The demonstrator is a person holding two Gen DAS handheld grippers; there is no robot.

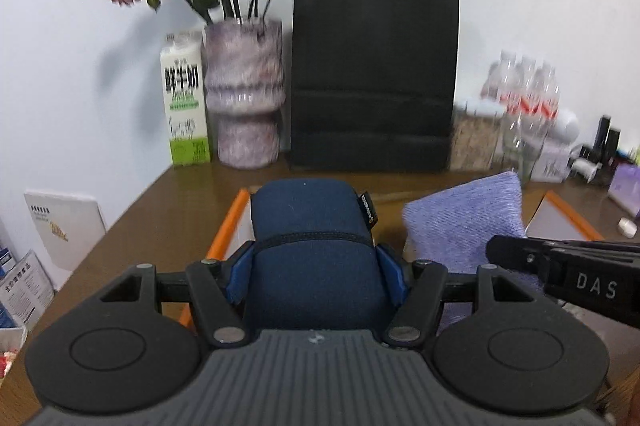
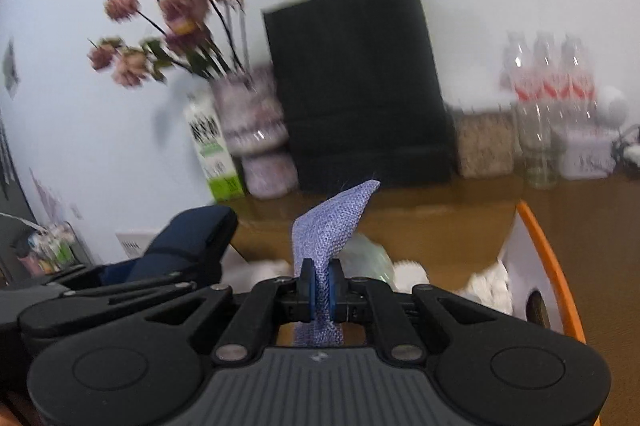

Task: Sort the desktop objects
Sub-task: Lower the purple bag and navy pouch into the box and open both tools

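My left gripper (image 1: 316, 262) is shut on a navy blue soft pouch (image 1: 312, 222), held above an orange-rimmed white tray (image 1: 230, 222). My right gripper (image 2: 320, 286) is shut on a lilac knitted cloth (image 2: 332, 226), which stands up between the pads. The cloth also shows in the left wrist view (image 1: 468, 218), with the right gripper's black body (image 1: 568, 274) beside it. The navy pouch and left gripper show at the left of the right wrist view (image 2: 188, 242). White and pale items lie in the orange-rimmed tray (image 2: 548, 258) below the right gripper.
On the brown desk (image 1: 160, 226) against the wall stand a milk carton (image 1: 186, 102), a vase of dried flowers (image 1: 246, 94), a black paper bag (image 1: 374, 70), a cork-patterned box (image 1: 474, 142) and clear bottles (image 1: 524, 94). Small items lie at the far right.
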